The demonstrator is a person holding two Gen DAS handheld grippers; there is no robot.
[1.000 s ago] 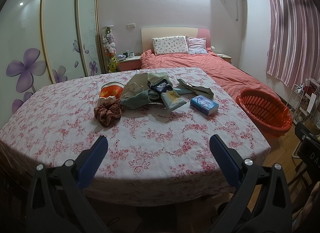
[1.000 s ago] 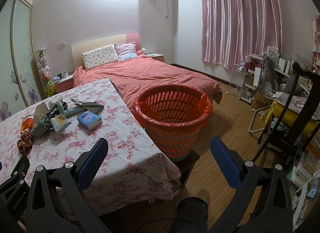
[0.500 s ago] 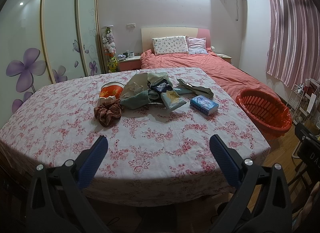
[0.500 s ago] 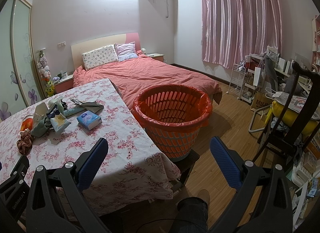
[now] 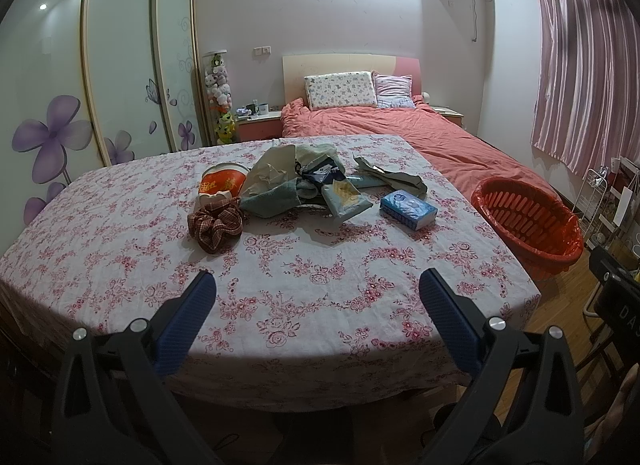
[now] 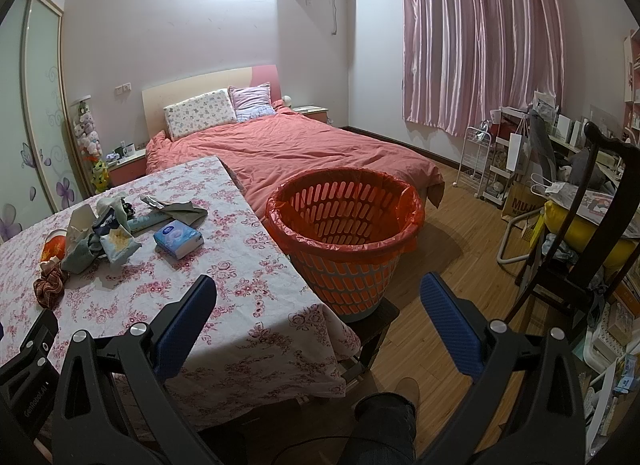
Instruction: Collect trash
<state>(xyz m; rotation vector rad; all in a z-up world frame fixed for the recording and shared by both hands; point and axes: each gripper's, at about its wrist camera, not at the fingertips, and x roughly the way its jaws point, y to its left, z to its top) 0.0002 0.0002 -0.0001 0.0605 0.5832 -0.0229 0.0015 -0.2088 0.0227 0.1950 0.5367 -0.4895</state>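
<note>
A heap of trash point(image 5: 304, 181) lies on the floral-cloth table point(image 5: 280, 277): crumpled wrappers and paper, an orange cup point(image 5: 222, 184), a brown plaid scrunchie point(image 5: 216, 225) and a blue tissue pack point(image 5: 408, 210). The heap also shows in the right wrist view point(image 6: 104, 237). An orange basket point(image 6: 344, 233) lined with a red bag stands right of the table, also in the left wrist view point(image 5: 528, 221). My left gripper point(image 5: 316, 305) is open and empty over the table's near edge. My right gripper point(image 6: 318, 309) is open and empty, near the table's right corner, short of the basket.
A bed with a red duvet point(image 6: 300, 149) stands behind the table and basket. A dark wooden chair point(image 6: 592, 233) and cluttered shelves point(image 6: 500, 161) are to the right. Sliding wardrobe doors point(image 5: 120, 65) line the left wall. My knee point(image 6: 384, 417) shows below.
</note>
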